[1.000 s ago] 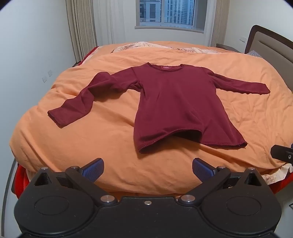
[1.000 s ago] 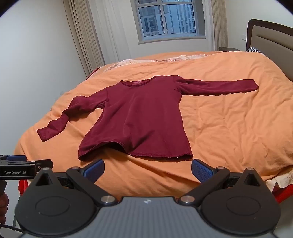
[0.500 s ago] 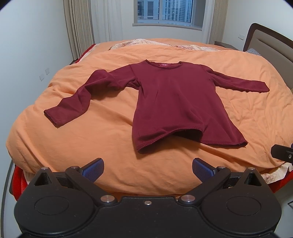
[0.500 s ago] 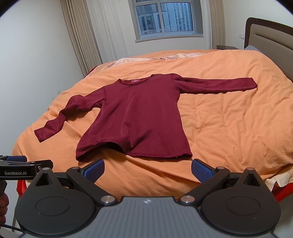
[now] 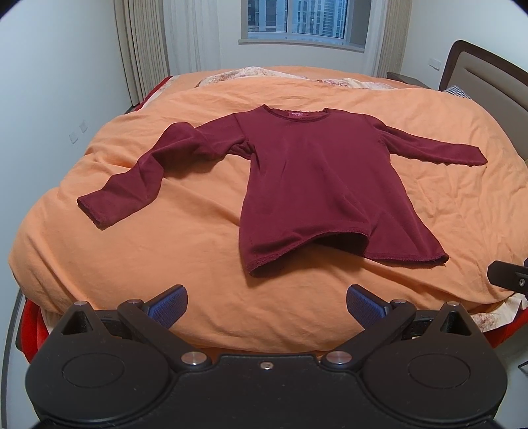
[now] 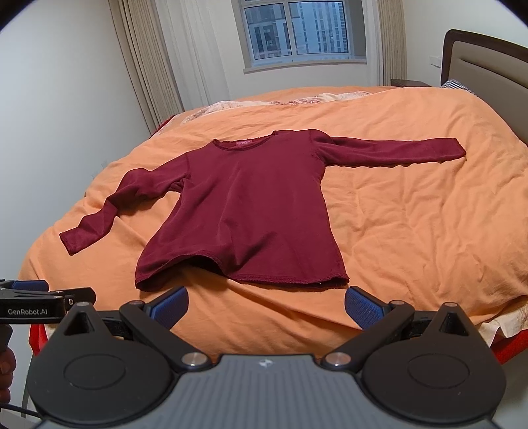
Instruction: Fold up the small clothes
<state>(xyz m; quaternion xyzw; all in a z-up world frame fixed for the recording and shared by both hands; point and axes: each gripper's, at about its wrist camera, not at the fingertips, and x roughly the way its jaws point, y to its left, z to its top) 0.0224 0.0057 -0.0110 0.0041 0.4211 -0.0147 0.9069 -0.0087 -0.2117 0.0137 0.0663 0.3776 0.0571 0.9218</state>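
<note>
Black left gripper (image 5: 266, 302) and right gripper (image 6: 266, 302), blue ribbed pads (image 6: 363, 308).

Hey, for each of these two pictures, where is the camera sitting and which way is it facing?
Left wrist: on the left hand-held gripper, open, near the bed's foot, facing the maroon shirt and window.
Right wrist: on the right hand-held gripper, open, facing likewise from further right; a hand shows at the left edge.
Shared: shirt, orange duvet, window, headboard.

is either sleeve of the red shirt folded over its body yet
No, both sleeves of the red shirt lie spread out on the orange duvet.
</note>
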